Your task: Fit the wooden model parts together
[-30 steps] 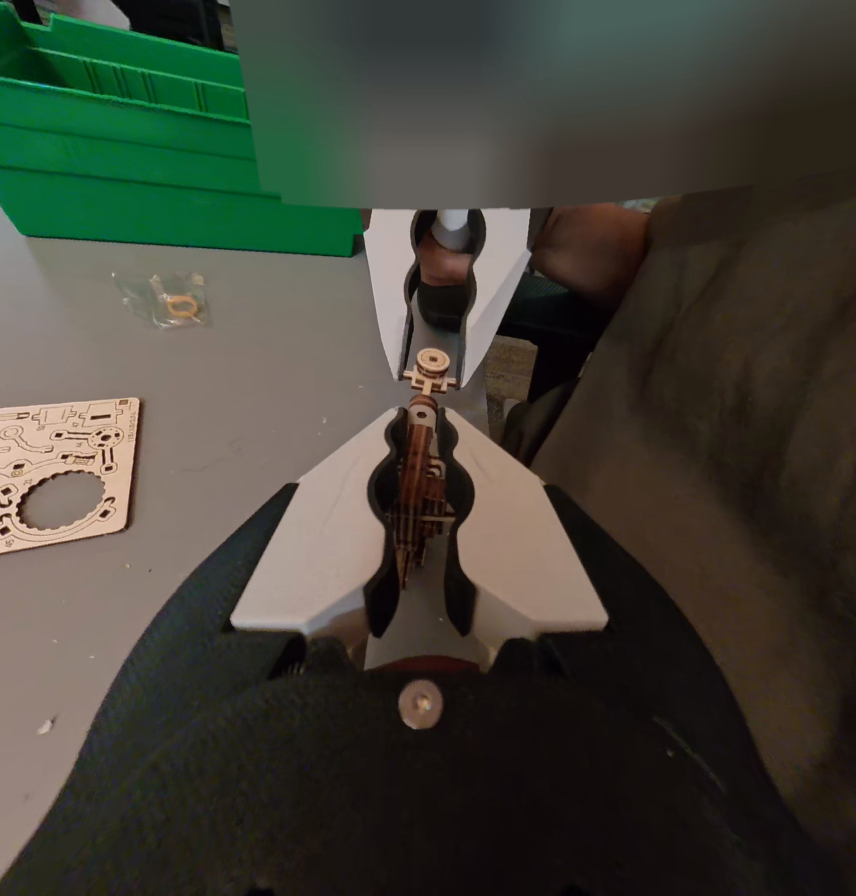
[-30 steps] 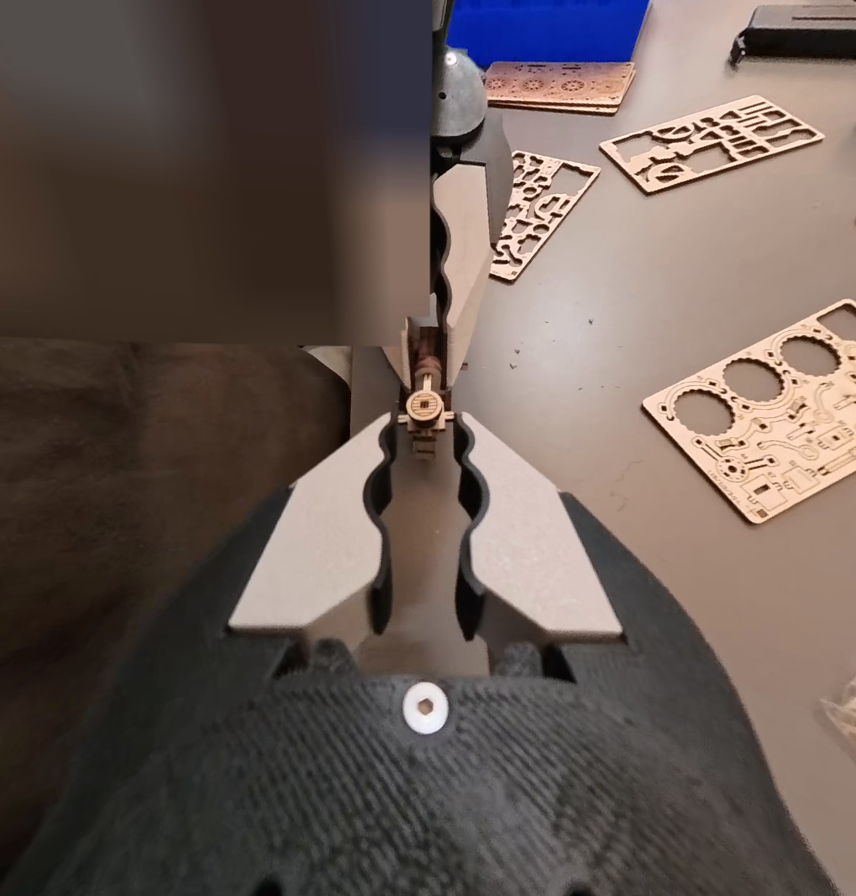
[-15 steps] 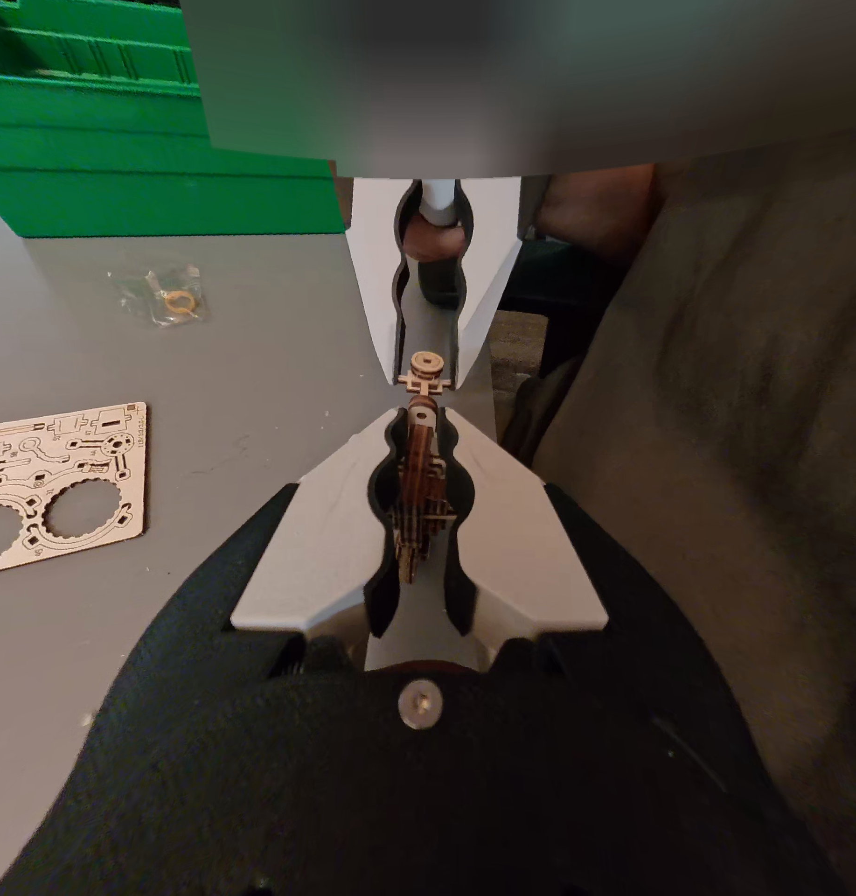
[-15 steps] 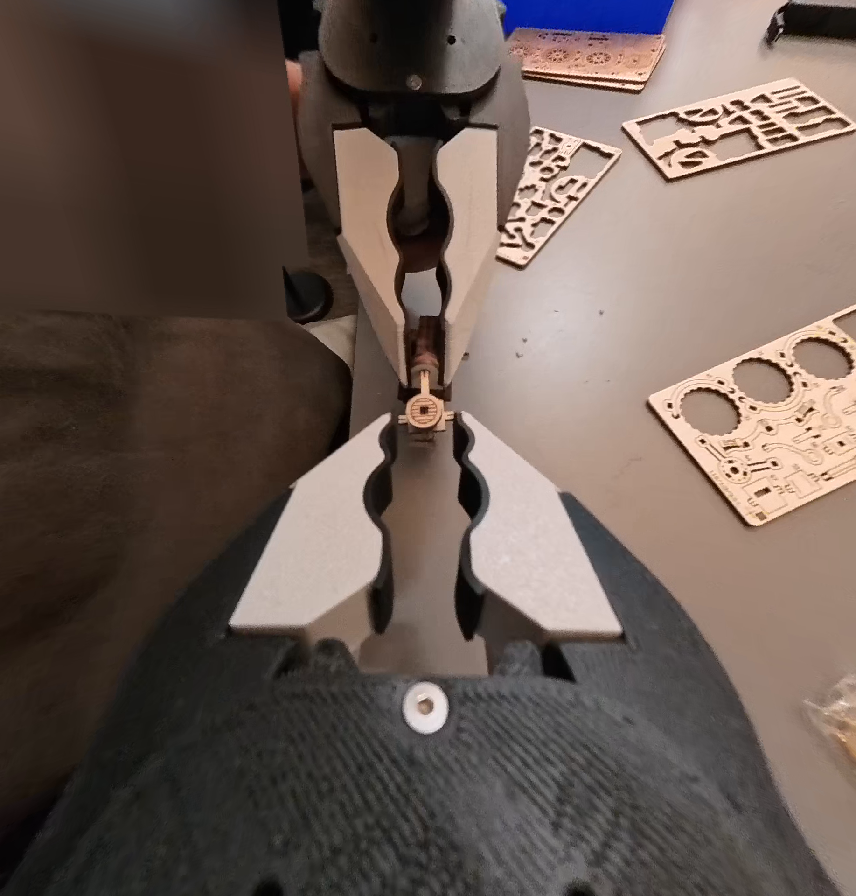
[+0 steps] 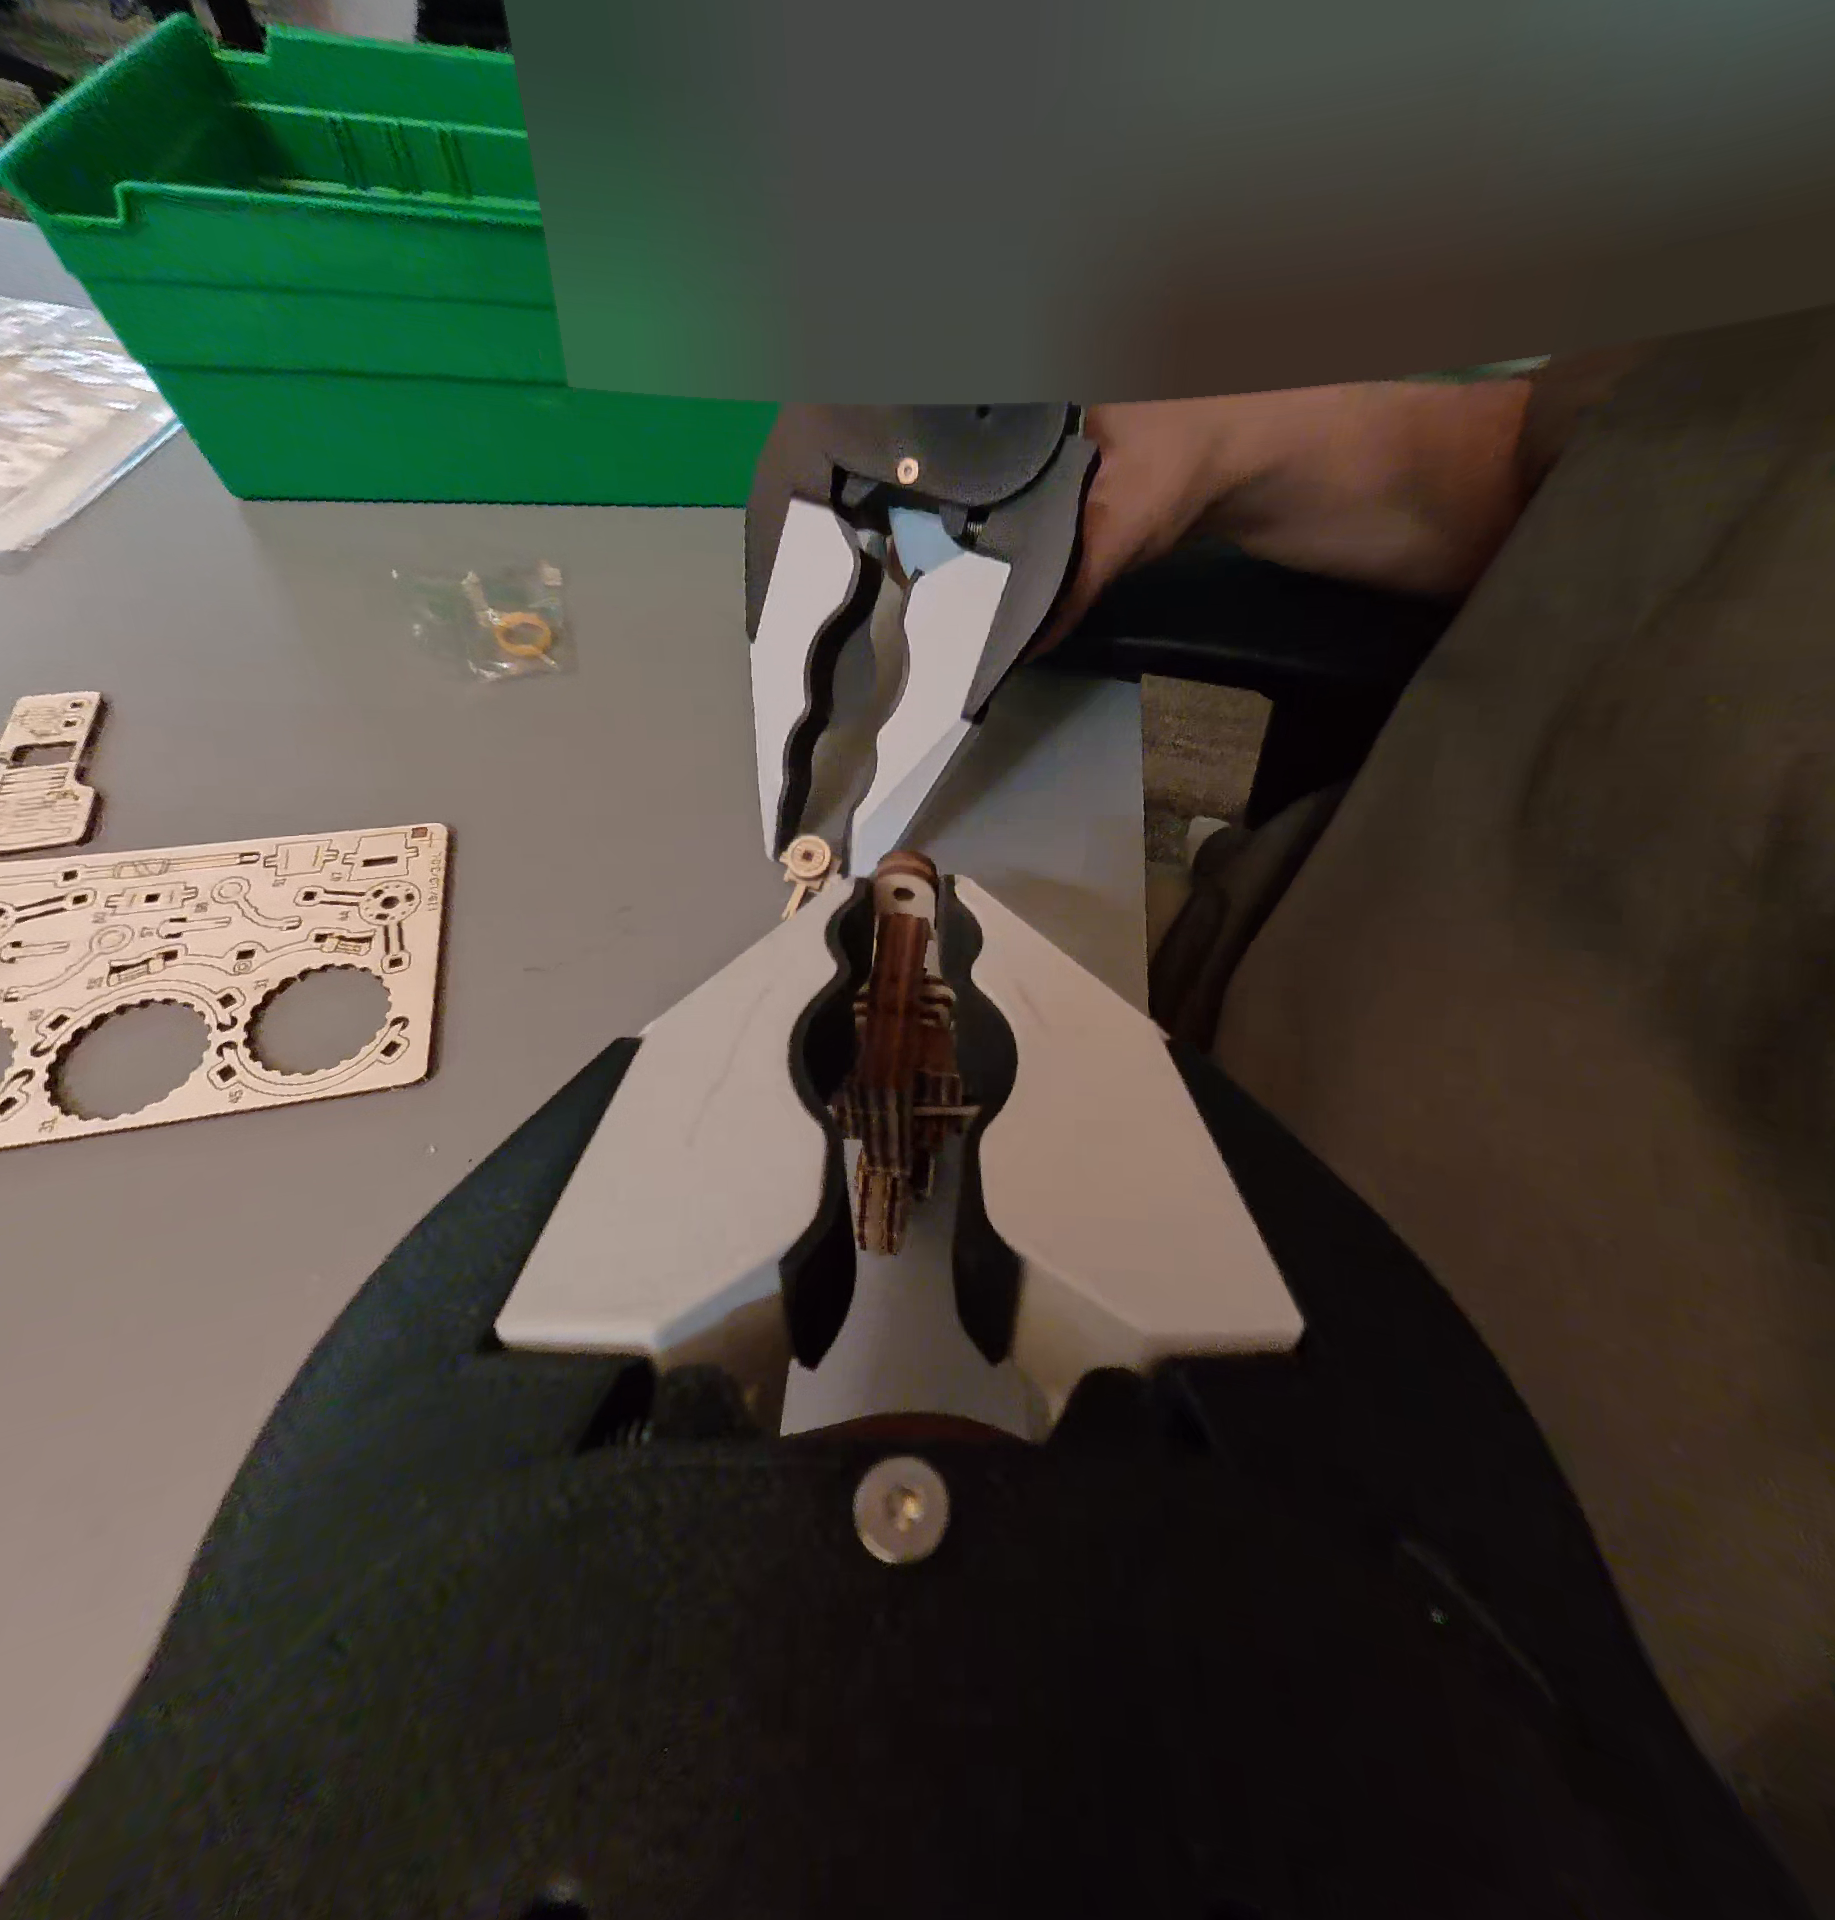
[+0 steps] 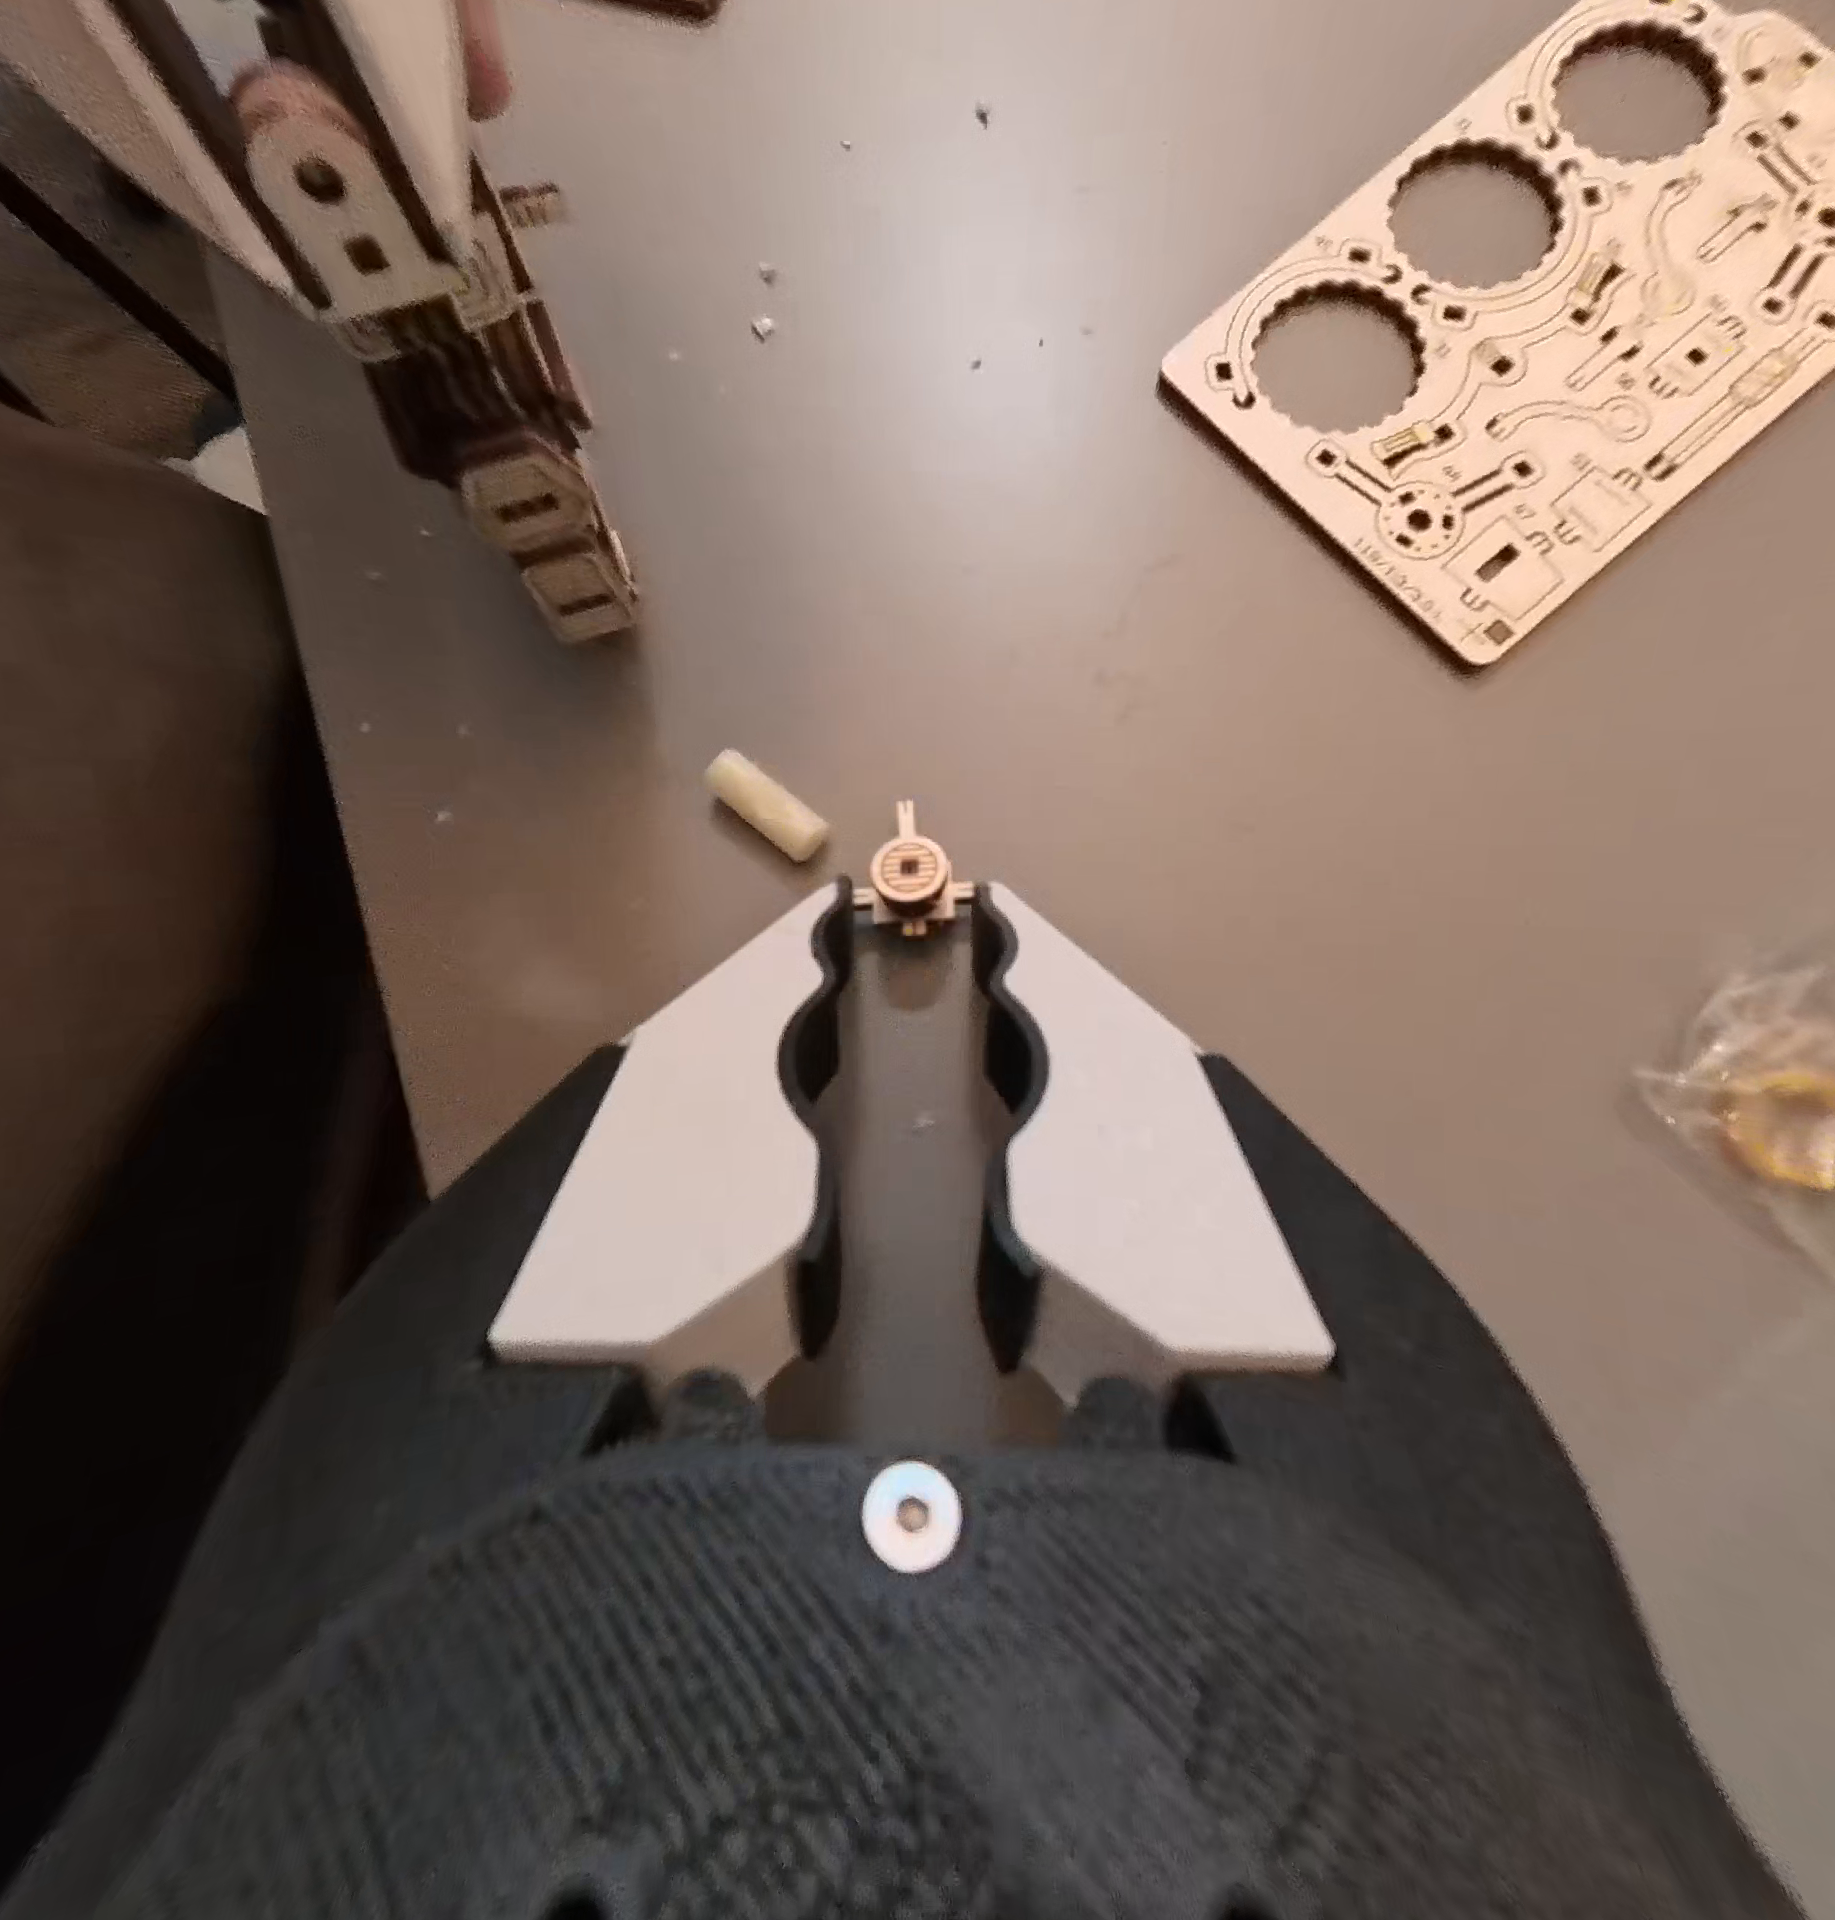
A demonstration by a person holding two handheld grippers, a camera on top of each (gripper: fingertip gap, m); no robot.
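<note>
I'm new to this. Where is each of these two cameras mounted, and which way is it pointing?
Left wrist view: sits on the left gripper, looks along its fingers, shut on the dark wooden assembly; a forearm shows.
Right wrist view: sits on the right gripper, looks down at the grey table, pinching a small round part.
Shared: each shows the other gripper, the punched wooden sheet and the bagged ring.
</note>
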